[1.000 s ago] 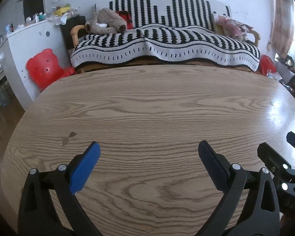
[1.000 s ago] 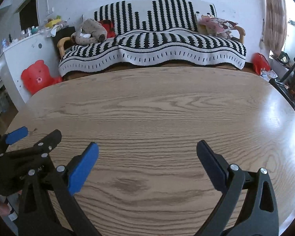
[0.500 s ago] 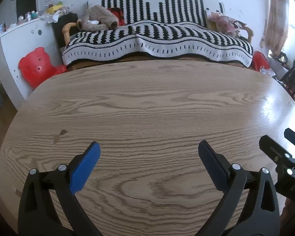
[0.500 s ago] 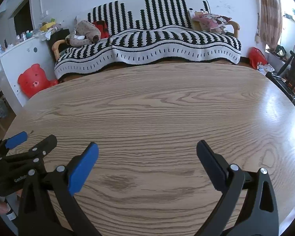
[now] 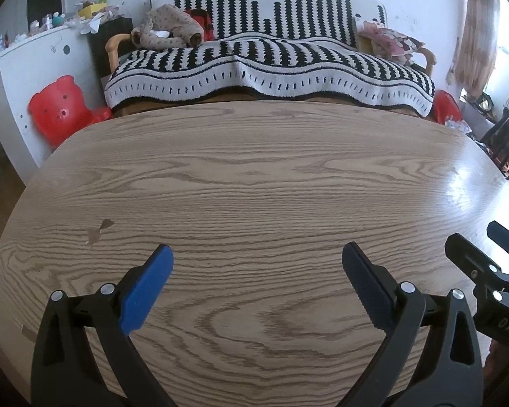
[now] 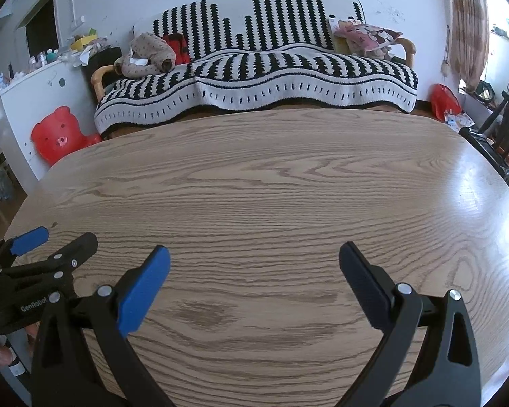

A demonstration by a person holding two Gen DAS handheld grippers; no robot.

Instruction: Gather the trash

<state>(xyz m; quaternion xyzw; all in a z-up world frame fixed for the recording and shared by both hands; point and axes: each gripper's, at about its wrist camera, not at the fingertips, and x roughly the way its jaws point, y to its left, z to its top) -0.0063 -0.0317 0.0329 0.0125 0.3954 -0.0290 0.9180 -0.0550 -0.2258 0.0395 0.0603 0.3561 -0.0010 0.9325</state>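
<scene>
Left gripper [image 5: 256, 261]: jaws spread wide, nothing between them, blue-padded fingertips [image 5: 159, 264] hanging over the wooden table [image 5: 254, 176], not visibly touching it. Right gripper [image 6: 254, 259]: same, wide open, empty, pads above the wood. The two sit side by side at the near edge of the table; each one shows at the edge of the other's camera view, close but apart.

Trash: no loose piece visible on the tabletop in either view. Only marks on the wood are a small chipped patch [image 5: 98, 232] ahead-left of the left gripper and a darker grain smudge [image 6: 203, 312] under the right one. Can't tell where the task's trash is from these views.

Beyond the far table edge: sofa with a black-and-white striped blanket [image 6: 254, 71], a beige stuffed toy [image 5: 168, 28] on its left end, a pink cushion [image 6: 366, 35] on the right. Red bear-shaped stool [image 5: 59, 108] leans against a white cabinet [image 5: 27, 64] at left.
</scene>
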